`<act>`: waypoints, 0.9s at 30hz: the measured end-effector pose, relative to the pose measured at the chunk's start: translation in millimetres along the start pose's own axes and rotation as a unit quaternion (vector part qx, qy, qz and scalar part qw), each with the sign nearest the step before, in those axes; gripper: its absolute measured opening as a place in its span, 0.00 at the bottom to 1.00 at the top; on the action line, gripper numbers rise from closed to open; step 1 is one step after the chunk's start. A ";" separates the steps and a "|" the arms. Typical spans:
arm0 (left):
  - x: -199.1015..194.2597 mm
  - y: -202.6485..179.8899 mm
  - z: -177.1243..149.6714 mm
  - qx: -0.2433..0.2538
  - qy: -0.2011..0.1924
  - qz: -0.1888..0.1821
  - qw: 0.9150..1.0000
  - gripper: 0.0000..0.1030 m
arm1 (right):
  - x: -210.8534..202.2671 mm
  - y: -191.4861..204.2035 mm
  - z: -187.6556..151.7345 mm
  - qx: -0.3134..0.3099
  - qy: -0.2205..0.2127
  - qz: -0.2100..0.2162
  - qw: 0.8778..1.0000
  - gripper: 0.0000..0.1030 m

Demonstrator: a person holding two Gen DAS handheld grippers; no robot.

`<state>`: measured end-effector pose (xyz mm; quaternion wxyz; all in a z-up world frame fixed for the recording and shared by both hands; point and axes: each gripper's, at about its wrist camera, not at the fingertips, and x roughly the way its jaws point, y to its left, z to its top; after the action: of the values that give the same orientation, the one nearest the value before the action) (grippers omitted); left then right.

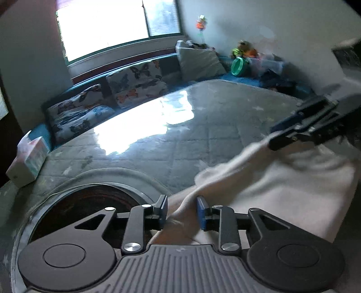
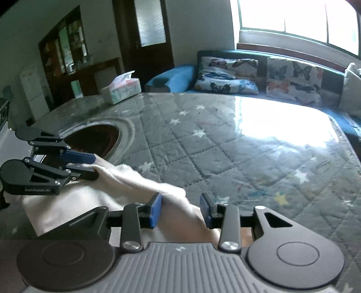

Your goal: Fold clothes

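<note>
The left gripper (image 1: 181,213) is standing with its jaws part-open, a ridge of the white garment (image 1: 270,180) lying between the blue pads without either pad pressing it. The right gripper (image 2: 181,210) is showing the same — jaws apart, cloth running through the gap, nothing clamped. No earlier picture is given, so only this slack state can be told.

The garment is lying on the near edge of the quilted, star-printed surface (image 2: 225,139), bunched along its far fold, with the left gripper at its left end and the right gripper at its right end. Just beyond the left end, a round opening (image 2: 97,139) in the quilted cover is showing a dark ring. A tissue box (image 2: 121,90) is sitting at the far left corner, and a blue sofa with butterfly cushions (image 2: 293,78) is running under the window (image 2: 293,20).

The likely trouble from here: the raised fold is sagging and uneven, so it may spring open or settle crooked once the jaws are pulling away. A pad could also be dragging cloth as it withdraws — spoiling the fold, or pulling the left end toward the opening.
</note>
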<state>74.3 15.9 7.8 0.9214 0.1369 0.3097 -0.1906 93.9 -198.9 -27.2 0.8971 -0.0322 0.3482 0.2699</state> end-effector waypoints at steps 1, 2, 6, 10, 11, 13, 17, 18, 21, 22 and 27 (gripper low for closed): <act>-1.3 1.3 4.5 -0.009 -0.007 0.003 1.000 0.31 | -3.3 0.9 1.2 0.004 -0.006 0.001 1.000 0.34; -4.2 0.4 8.0 -0.015 -0.015 0.003 1.000 0.29 | -6.5 2.2 2.3 0.007 -0.013 0.003 1.000 0.33; -6.2 -13.9 17.4 -0.013 -0.021 -0.030 0.999 0.20 | -2.0 16.5 8.8 0.002 -0.004 0.027 1.000 0.23; 8.2 -26.5 20.5 -0.010 -0.005 -0.047 0.999 0.18 | 18.7 24.3 8.2 -0.004 0.011 0.015 1.000 0.21; 13.2 -27.9 20.5 -0.011 -0.002 -0.047 0.999 0.18 | 22.4 25.1 7.9 -0.005 0.012 0.011 1.000 0.21; 24.2 -28.9 20.2 -0.015 0.005 -0.044 0.999 0.18 | 28.4 26.3 7.2 -0.009 0.011 0.004 1.000 0.21; 33.8 -27.9 22.6 -0.019 0.009 -0.035 0.999 0.21 | 26.9 25.5 5.7 -0.010 0.006 -0.003 1.000 0.22; 34.2 -27.8 23.5 -0.018 0.010 -0.033 0.999 0.21 | 22.7 24.2 5.1 -0.006 0.003 -0.002 1.000 0.22; 34.1 -28.1 23.8 -0.013 0.010 -0.030 0.999 0.22 | 1.0 16.7 -1.6 0.010 -0.013 -0.003 1.000 0.22; 33.9 -28.6 23.6 -0.013 0.009 -0.029 0.999 0.22 | -6.1 14.3 -4.6 0.014 -0.017 -0.007 1.000 0.22; 28.1 -34.5 26.1 -0.005 -0.003 -0.014 1.000 0.28 | -38.0 8.0 -24.0 0.017 -0.022 -0.030 0.999 0.22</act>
<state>93.5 -31.9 5.8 0.9204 0.1269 0.3095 -0.2023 52.0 -215.5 -19.9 0.9126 -0.0212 0.3323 0.2373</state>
